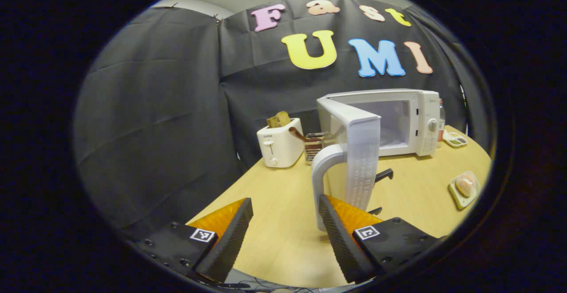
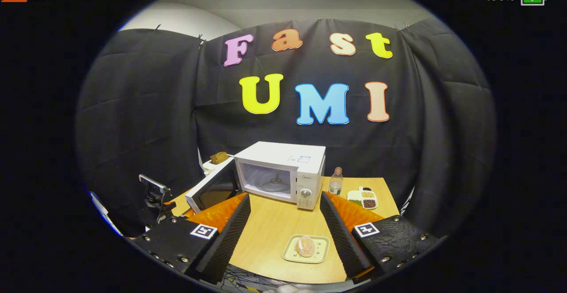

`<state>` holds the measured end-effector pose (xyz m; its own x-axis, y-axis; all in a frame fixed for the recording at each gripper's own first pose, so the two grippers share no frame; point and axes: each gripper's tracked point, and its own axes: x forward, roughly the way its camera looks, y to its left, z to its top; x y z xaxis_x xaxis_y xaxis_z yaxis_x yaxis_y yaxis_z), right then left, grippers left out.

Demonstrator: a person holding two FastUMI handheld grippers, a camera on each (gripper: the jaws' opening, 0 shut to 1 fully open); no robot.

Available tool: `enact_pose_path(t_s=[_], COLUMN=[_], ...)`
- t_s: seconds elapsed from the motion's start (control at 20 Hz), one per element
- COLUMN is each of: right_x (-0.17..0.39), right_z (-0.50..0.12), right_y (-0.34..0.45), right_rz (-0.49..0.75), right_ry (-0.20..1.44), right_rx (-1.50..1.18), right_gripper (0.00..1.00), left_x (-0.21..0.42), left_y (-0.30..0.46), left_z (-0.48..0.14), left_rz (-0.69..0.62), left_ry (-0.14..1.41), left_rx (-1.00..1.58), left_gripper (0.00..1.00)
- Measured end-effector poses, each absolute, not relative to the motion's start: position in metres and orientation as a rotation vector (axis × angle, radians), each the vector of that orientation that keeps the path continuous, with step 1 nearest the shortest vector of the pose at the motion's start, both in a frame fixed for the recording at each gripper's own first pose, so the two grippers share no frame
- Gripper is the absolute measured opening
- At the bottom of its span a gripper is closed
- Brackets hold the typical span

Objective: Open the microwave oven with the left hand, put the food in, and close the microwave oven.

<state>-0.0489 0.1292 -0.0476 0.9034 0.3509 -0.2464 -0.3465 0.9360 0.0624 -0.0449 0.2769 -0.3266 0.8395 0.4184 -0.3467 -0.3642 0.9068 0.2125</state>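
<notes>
Both pairs of jaws stand wide apart and hold nothing; neither touches any object. Reading the left gripper view from left to right: a white toaster (image 1: 280, 143) with bread in its slots sits at the far edge of the wooden table (image 1: 283, 240); next comes the microwave oven (image 1: 398, 120), whose door (image 1: 361, 160) is swung fully open toward the camera, its curved handle (image 1: 321, 182) just ahead of the left gripper (image 1: 285, 222) yet not between the fingers; at far right the food (image 1: 465, 184) rests on a small plate (image 1: 456, 195), well apart from the oven. In the right gripper view, again from left to right: the open door (image 2: 212, 189) hangs out to the left; the oven cavity (image 2: 270, 181) shows its bare turntable; a clear bottle (image 2: 336, 181) and a divided snack tray (image 2: 363, 198) stand beside the oven's right side; near the camera the plate (image 2: 306, 248) with the food (image 2: 304, 245) lies directly ahead of the right gripper (image 2: 285, 222), framed between its fingers but not touched. Opening looks complete, so the step in hand is likely picking up the food — the right gripper seems best placed. To do it well, lower squarely over the plate, close on its rim rather than squash the food, keep it level, and carry it clear of the door's edge into the cavity.
</notes>
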Motion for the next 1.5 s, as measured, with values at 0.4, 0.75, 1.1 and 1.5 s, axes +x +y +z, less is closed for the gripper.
enact_pose_path(t_s=[0.4,0.75,1.1,1.5], right_x=[-0.043,-0.039,-0.038,0.023], right_z=[-0.057,-0.148,-0.295,-0.366], right_y=[0.123,0.105,0.102,0.097], right_rz=[0.343,0.333,0.428,0.433], right_ry=[0.241,0.336,0.567,0.640], right_rx=[-0.030,-0.159,-0.196,-0.204], right_gripper=[0.96,0.96,0.97,0.97], left_x=[-0.054,-0.080,-0.077,-0.052], left_y=[0.305,0.267,0.187,0.097], left_z=[-0.299,-0.238,-0.112,-0.035], left_rz=[0.464,0.423,0.348,0.305], left_ry=[0.358,0.306,0.179,0.124], left_rx=[0.122,0.145,0.147,0.156], left_gripper=[0.98,1.00,1.00,1.00])
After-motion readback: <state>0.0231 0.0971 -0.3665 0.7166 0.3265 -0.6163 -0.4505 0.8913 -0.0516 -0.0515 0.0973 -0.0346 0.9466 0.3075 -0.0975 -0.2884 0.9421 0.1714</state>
